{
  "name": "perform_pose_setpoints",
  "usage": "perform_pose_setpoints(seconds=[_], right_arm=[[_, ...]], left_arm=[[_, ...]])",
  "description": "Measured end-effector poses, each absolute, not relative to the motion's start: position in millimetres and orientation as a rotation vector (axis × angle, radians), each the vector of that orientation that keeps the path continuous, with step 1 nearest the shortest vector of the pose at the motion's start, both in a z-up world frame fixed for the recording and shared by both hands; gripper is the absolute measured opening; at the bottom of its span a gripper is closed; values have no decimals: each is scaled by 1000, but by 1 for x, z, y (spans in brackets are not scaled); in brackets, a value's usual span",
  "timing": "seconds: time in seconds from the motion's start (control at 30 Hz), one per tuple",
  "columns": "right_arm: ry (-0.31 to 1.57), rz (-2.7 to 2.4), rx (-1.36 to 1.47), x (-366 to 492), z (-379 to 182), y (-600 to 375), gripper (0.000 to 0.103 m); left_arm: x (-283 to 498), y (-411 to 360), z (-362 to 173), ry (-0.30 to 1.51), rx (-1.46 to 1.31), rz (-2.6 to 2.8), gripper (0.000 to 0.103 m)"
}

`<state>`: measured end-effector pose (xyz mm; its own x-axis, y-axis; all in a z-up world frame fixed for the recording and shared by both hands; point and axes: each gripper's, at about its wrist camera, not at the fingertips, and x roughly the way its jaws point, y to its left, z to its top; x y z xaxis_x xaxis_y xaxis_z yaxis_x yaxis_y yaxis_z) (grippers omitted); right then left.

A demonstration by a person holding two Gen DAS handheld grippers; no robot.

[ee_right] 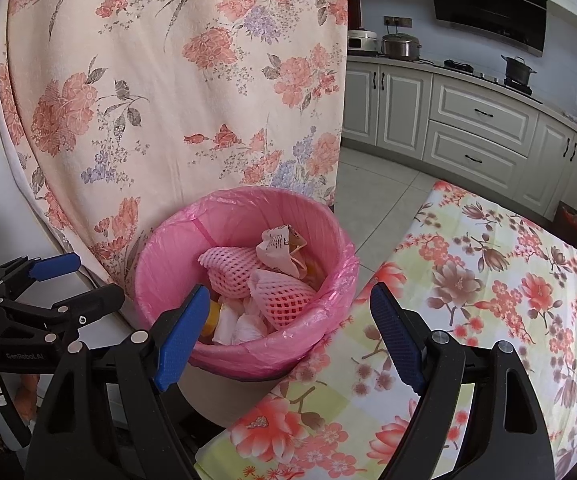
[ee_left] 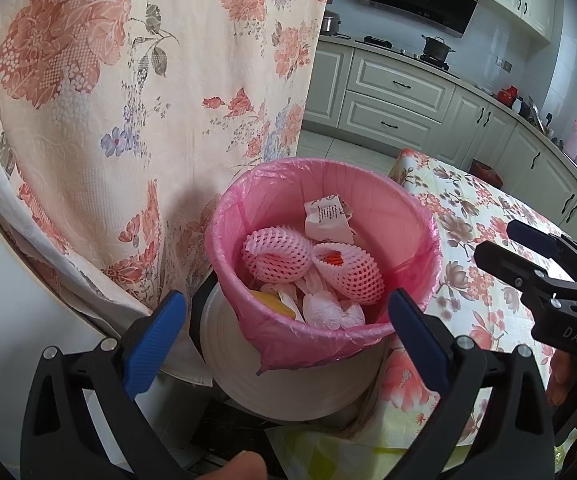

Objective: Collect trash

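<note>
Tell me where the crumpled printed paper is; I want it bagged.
In both views, the crumpled paper lies inside the pink-lined bin, at its far side, behind two foam fruit nets.

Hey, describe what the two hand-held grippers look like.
Both match: the left hand-held gripper and right hand-held gripper have black angular plastic frames, silver pivot pins and textured blue finger pads. Pale lettering marks each body, only partly readable.

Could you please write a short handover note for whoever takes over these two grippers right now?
Left gripper: open, empty, pointed at the trash bin.
Right gripper: open, empty, over the gap between bin and table.
Bin: pink liner, beside the floral-cloth table, holding two foam fruit nets, a crumpled paper wrapper and tissues.
Done: that trash is in.
Left: no loose trash is visible; check outside these views.
</note>
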<state>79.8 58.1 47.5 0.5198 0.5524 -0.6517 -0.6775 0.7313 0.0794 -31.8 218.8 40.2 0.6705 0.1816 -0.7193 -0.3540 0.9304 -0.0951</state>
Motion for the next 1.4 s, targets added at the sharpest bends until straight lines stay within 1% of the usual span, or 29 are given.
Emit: perform_pose_setpoints(seconds=[1.4], right_arm=[[715, 741, -193, 80, 46, 57, 78]], left_arm=[[-31, 217, 36, 787, -249, 290, 98]])
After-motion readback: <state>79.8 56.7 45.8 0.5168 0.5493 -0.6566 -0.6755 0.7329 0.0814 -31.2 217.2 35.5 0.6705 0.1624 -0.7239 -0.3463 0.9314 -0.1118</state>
